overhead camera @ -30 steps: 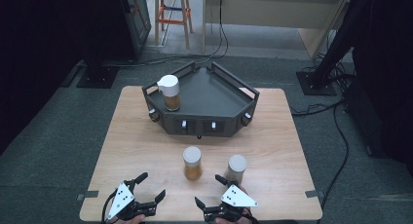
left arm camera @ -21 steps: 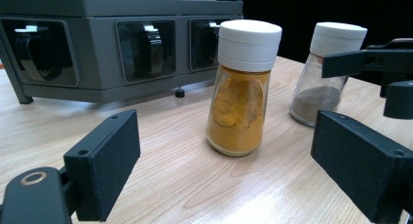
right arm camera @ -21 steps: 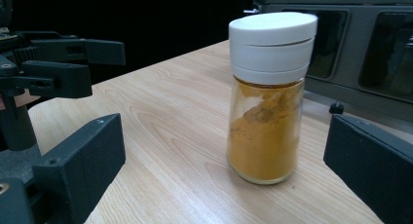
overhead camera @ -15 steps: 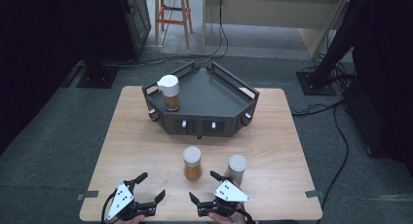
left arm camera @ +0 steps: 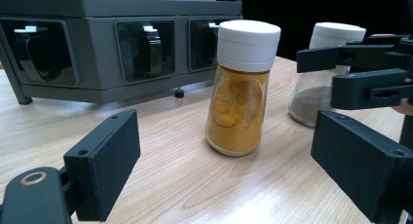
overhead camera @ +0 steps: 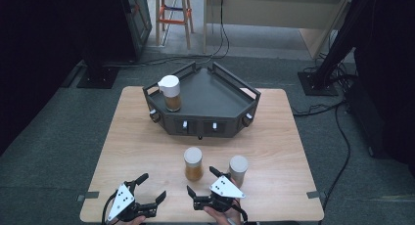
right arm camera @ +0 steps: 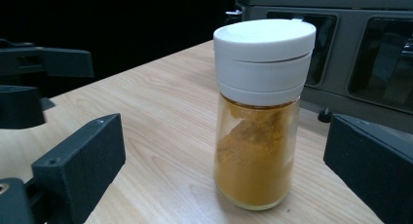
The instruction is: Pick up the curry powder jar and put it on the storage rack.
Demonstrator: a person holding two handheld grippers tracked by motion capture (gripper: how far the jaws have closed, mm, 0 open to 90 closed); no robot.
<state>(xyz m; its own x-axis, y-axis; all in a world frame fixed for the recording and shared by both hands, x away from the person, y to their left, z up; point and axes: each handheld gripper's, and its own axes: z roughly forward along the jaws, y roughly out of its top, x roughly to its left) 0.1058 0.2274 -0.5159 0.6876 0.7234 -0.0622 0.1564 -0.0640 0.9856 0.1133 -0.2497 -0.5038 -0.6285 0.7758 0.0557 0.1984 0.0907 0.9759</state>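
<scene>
A white-capped jar of yellow spice (overhead camera: 193,164) stands on the wooden table (overhead camera: 127,137), in front of a dark grey rack (overhead camera: 215,95). Beside it, to the right, stands a jar of darker spice (overhead camera: 238,168). My right gripper (overhead camera: 202,181) is open just short of the yellow jar and angled left toward it; in the right gripper view the yellow jar (right arm camera: 258,136) stands ahead, between the two open jaws and untouched. My left gripper (overhead camera: 152,187) stays open near the table's front edge. The left gripper view has both the yellow jar (left arm camera: 241,92) and the darker jar (left arm camera: 321,78) ahead.
A third white-capped jar (overhead camera: 170,93) stands on the rack's left corner. The rack's front face (left arm camera: 122,48) has dark windows with clips. Beyond the table lie cables (overhead camera: 318,107) on the floor and an orange ladder (overhead camera: 173,12).
My right gripper has shifted left and a little away from the front edge, closing on the yellow jar. The left gripper and all jars have stayed put.
</scene>
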